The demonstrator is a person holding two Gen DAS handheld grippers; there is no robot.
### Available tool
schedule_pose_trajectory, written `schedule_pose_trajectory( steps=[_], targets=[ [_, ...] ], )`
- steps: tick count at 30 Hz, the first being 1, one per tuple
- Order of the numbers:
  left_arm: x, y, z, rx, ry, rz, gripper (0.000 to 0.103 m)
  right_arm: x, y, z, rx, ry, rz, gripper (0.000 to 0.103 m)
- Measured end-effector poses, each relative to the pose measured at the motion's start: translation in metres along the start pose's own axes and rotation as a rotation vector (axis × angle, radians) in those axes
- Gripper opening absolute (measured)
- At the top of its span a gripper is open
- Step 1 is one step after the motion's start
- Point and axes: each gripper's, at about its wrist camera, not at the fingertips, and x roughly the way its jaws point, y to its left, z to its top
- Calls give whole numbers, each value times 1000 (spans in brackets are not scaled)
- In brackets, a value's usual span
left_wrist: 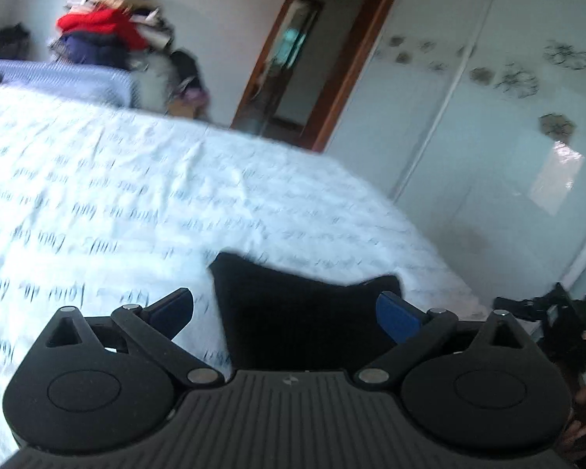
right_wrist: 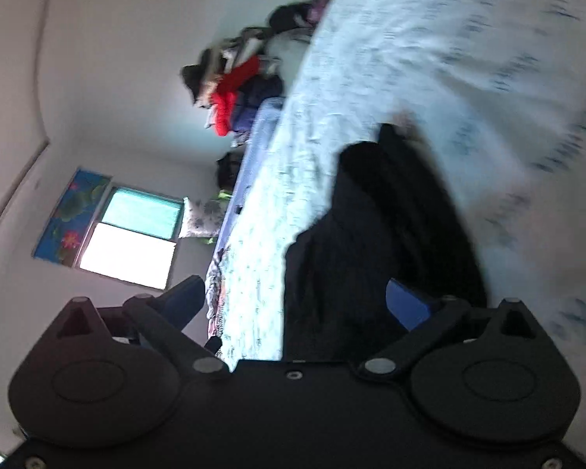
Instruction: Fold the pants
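A: Where are the pants lying, and how are the claws standing?

B: The black pants (left_wrist: 304,312) are lying on the white bed sheet (left_wrist: 136,195) with its grey script print; the left gripper (left_wrist: 289,312) is hanging over them with its jaws spread wide, the cloth showing between the blue pads but not pinched by either one; the right gripper (right_wrist: 297,305) is also standing wide, rolled onto its side, the pants (right_wrist: 371,242) running out ahead of it between the jaws and ungripped.

A: How much room is lying around the cloth?

B: In the left wrist view the sheet is stretching bare to the left and far ahead of the pants; on the right the bed edge is running close, dropping away toward the pale wardrobe doors (left_wrist: 488,136) with their flower motifs; in the right wrist view the bare sheet (right_wrist: 429,58) is opening beyond the far end of the pants.

A: What else is standing about?

B: A heap of clothes (left_wrist: 109,35), red and dark blue among them, is piling up beyond the far end of the bed against the wall; a wooden door frame (left_wrist: 332,58) is showing past the bed corner; some dark gear (left_wrist: 547,312) is sitting low at the right, too blurred to tell; a window (right_wrist: 136,242) with a flowered curtain is showing in the right wrist view; nothing is lying on the sheet between the grippers and the pants.
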Motion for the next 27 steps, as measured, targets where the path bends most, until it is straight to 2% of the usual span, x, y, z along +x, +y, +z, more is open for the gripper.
schedule_pose_trajectory(
  steps=[4, 7, 13, 14, 15, 17, 20, 22, 25, 27],
  targets=[
    [5, -15, -10, 57, 47, 3, 101, -2, -8, -8, 5, 28, -11, 100],
    [2, -20, -14, 96, 40, -11, 101, -10, -11, -11, 15, 50, -16, 98],
    [11, -23, -21, 78, 108, 19, 101, -6, -12, -12, -38, 99, -76, 96],
    [10, -24, -22, 81, 111, 23, 101, -3, -8, -12, -69, 106, -96, 85],
    [9, -24, -23, 85, 114, 25, 101, 1, -5, -13, -106, 116, -138, 53],
    [4, -25, -24, 90, 117, 30, 101, 6, -6, -16, -144, 153, -190, 11],
    [7, -26, -23, 88, 124, 34, 101, 8, -17, -22, -150, 159, -194, 9],
    [8, -29, -21, 101, 129, 40, 101, 3, -10, -23, -193, 141, -187, 10],
    [4, -35, -16, 137, 119, 35, 101, -23, 5, -17, -199, 100, -126, 10],
    [2, -37, -16, 145, 100, 22, 102, -40, -1, -15, -205, 99, -146, 9]
  ],
)
